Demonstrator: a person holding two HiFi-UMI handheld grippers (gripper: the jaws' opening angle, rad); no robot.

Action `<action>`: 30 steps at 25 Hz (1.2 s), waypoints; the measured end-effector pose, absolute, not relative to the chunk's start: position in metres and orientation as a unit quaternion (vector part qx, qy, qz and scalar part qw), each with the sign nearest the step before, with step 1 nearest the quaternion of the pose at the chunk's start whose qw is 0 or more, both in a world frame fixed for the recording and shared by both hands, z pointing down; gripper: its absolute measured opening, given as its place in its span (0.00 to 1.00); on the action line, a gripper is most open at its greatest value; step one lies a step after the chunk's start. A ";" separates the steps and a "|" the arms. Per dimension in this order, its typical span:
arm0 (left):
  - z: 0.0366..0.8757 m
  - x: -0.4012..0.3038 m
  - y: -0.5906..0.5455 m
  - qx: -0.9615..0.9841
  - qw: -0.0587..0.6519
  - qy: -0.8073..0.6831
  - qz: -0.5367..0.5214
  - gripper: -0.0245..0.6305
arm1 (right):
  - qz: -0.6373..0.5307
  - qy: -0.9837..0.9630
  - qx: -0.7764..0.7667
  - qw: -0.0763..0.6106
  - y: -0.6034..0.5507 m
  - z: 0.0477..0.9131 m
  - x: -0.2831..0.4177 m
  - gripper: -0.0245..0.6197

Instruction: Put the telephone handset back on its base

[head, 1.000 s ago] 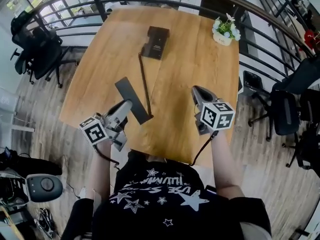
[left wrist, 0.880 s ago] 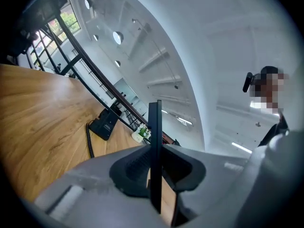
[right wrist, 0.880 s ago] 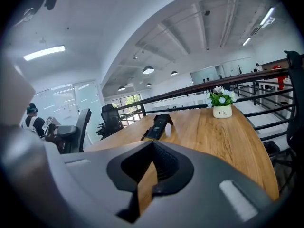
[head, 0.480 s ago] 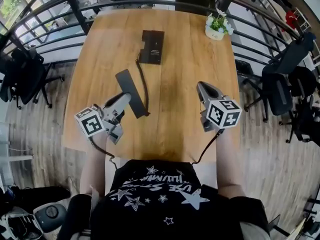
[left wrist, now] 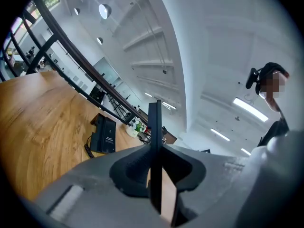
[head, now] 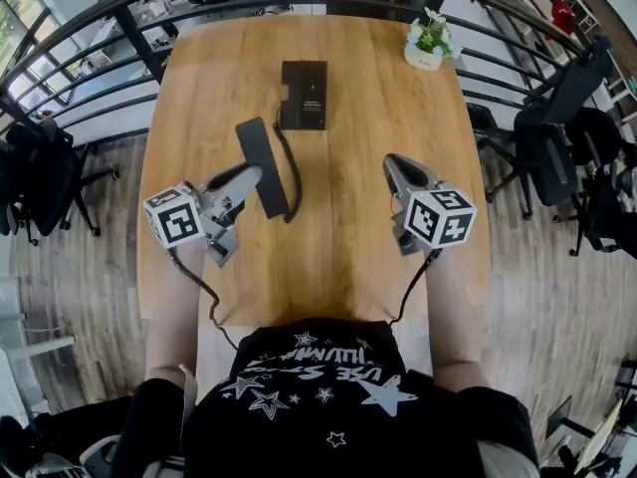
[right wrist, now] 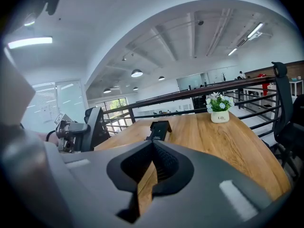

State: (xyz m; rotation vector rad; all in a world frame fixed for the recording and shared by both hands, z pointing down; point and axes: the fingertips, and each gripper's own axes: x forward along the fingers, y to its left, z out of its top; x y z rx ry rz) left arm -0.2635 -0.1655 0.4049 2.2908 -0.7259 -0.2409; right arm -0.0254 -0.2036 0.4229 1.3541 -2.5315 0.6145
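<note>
The black telephone base [head: 304,95] lies on the far middle of the wooden table [head: 368,217], and shows in the left gripper view as the base [left wrist: 104,136]. My left gripper [head: 251,175] is shut on the flat black handset [head: 261,167], which hangs above the table just short of the base and to its left. In the left gripper view the handset [left wrist: 155,127] stands edge-on between the jaws. A dark coiled cord [head: 292,172] joins handset and base. My right gripper [head: 394,164] hovers over the table's right half, shut with nothing in it; ahead of it lies the base [right wrist: 159,128].
A small white pot with a green plant [head: 428,43] stands at the table's far right corner, also the pot [right wrist: 219,113]. A dark curved railing [head: 119,18] rings the table's far side. Office chairs [head: 557,137] stand on the wooden floor to the right and left.
My left gripper has carried the handset further from me, closer to the base, and the cord has bunched up. The right gripper has stayed about where it was.
</note>
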 end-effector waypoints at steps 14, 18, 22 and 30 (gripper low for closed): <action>0.419 -0.260 -0.263 0.904 0.354 -0.229 -0.065 0.15 | 0.218 -0.853 0.461 0.114 -0.258 0.435 -0.053 0.04; 0.426 -0.255 -0.305 0.901 0.364 -0.226 -0.061 0.15 | 0.230 -0.853 0.454 0.116 -0.291 0.441 -0.059 0.04; 0.442 -0.248 -0.336 0.906 0.361 -0.216 -0.048 0.15 | 0.242 -0.850 0.452 0.118 -0.313 0.453 -0.059 0.04; 0.463 -0.247 -0.378 0.905 0.371 -0.206 -0.041 0.15 | 0.263 -0.843 0.454 0.119 -0.336 0.478 -0.066 0.04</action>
